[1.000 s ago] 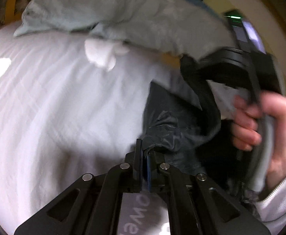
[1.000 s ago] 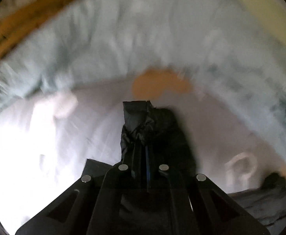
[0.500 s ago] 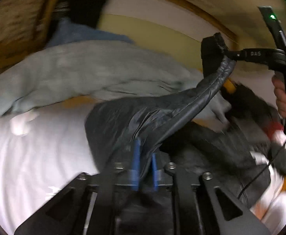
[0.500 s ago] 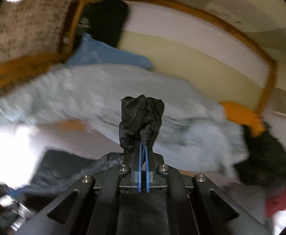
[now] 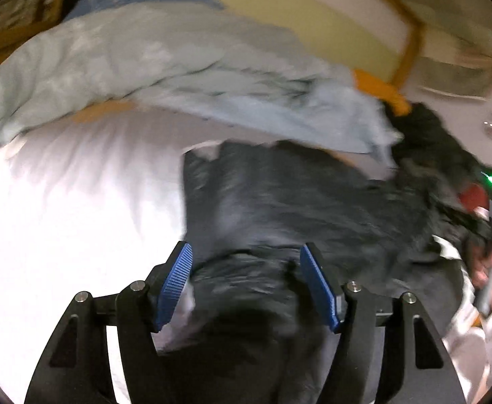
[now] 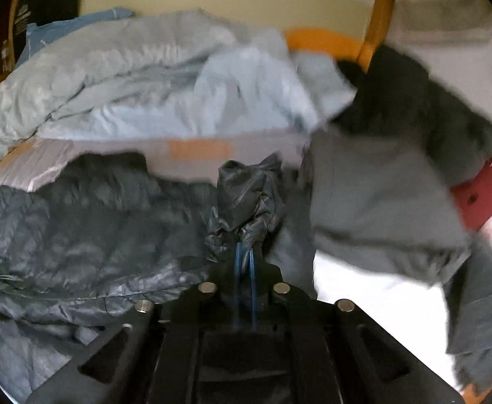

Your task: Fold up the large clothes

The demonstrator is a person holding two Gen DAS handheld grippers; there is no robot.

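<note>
A dark grey quilted jacket lies spread on the white bed sheet. My left gripper is open, its blue pads on either side of the jacket's near edge, not holding it. My right gripper is shut on a bunched fold of the jacket; the rest of the jacket lies to its left on the bed. The right gripper and the hand that holds it show at the right edge of the left wrist view.
A pale blue-grey duvet is heaped along the far side of the bed, also in the right wrist view. A grey garment, black clothes and a red item lie to the right. An orange-framed headboard stands behind.
My left gripper has opened and let go of the jacket, which has dropped flat onto the bed. My right gripper has come down lower, still shut on its fold.
</note>
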